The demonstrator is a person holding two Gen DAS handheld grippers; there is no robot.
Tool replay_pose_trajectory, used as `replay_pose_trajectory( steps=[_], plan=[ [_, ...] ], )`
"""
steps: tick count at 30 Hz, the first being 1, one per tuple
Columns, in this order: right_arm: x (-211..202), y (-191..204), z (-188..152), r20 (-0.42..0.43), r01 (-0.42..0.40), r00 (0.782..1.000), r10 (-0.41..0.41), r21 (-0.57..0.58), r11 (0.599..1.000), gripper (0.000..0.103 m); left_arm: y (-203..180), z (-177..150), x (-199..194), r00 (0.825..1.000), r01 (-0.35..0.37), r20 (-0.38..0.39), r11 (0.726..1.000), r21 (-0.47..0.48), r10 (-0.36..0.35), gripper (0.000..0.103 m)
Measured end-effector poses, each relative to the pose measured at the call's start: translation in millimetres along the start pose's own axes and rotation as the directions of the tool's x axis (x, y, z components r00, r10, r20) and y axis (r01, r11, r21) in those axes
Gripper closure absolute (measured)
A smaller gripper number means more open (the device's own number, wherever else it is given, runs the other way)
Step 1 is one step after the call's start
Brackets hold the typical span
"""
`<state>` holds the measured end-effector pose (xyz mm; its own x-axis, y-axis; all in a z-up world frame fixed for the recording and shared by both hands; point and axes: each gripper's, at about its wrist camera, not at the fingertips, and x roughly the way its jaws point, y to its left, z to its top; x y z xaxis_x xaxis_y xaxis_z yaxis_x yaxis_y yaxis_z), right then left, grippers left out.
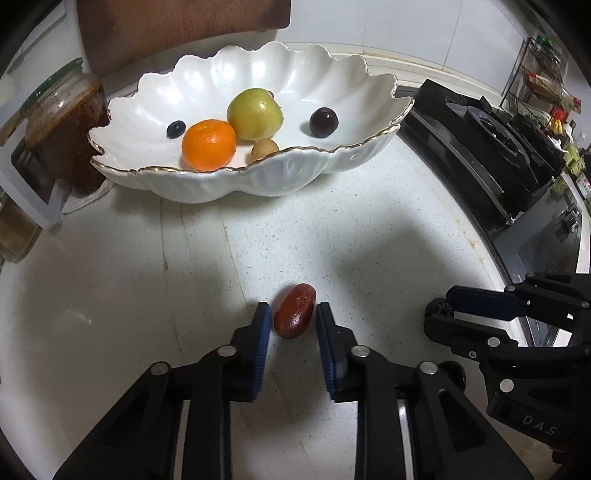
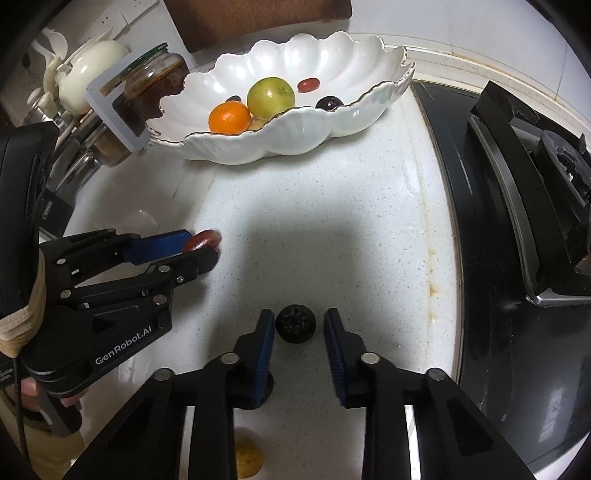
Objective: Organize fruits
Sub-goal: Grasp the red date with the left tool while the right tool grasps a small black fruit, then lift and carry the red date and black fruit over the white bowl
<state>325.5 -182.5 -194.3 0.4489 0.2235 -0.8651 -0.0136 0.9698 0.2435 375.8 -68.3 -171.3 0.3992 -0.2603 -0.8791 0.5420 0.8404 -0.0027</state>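
A white scalloped bowl (image 1: 303, 173) (image 2: 306, 136) at the back of the counter holds an orange (image 1: 209, 144), a green fruit (image 1: 255, 113), a dark plum (image 1: 323, 122), a blueberry (image 1: 176, 129) and a small brown fruit (image 1: 264, 149). The right wrist view also shows a red date (image 2: 308, 85) in it. My left gripper (image 1: 293, 317) (image 2: 201, 245) is open around a red-brown date (image 1: 294, 311) (image 2: 203, 239) lying on the counter, pads close to it. My right gripper (image 2: 299, 326) (image 1: 439, 308) is open around a black bumpy berry (image 2: 295, 324) on the counter.
A jar of dark red preserve (image 1: 66, 125) and other jars stand left of the bowl. A black gas stove (image 2: 517, 221) fills the right side. A yellow fruit (image 2: 248, 459) lies under my right gripper near the counter's front. A brown board (image 1: 177, 26) leans at the back.
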Motion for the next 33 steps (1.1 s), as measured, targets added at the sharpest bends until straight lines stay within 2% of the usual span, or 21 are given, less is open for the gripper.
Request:
replay_pose_trajectory(
  steps=[6,16,33],
  plan=[
    [-1.7,1.2,-1.4,0.010,0.001,1.000,-0.001,-0.016,1.000,0.079,-1.4,-1.5,-1.2,1.000,-0.009,0.006,1.000,0.002,0.009,0.084],
    [-15.7,0.1,-2.2,0.047,-0.013,0.999,0.014,-0.021,1.000,0.079,-4.4,-6.3,-19.5,0.999,-0.015,0.043,0.999,-0.046,0.017,0.085],
    [-62.0,4.6,-1.8,0.179,-0.029,0.983,0.042,-0.076,0.997,0.079,-16.1,-16.5,-73.0,0.987,-0.035,0.151,0.988,-0.153,0.059,0.085]
  ],
)
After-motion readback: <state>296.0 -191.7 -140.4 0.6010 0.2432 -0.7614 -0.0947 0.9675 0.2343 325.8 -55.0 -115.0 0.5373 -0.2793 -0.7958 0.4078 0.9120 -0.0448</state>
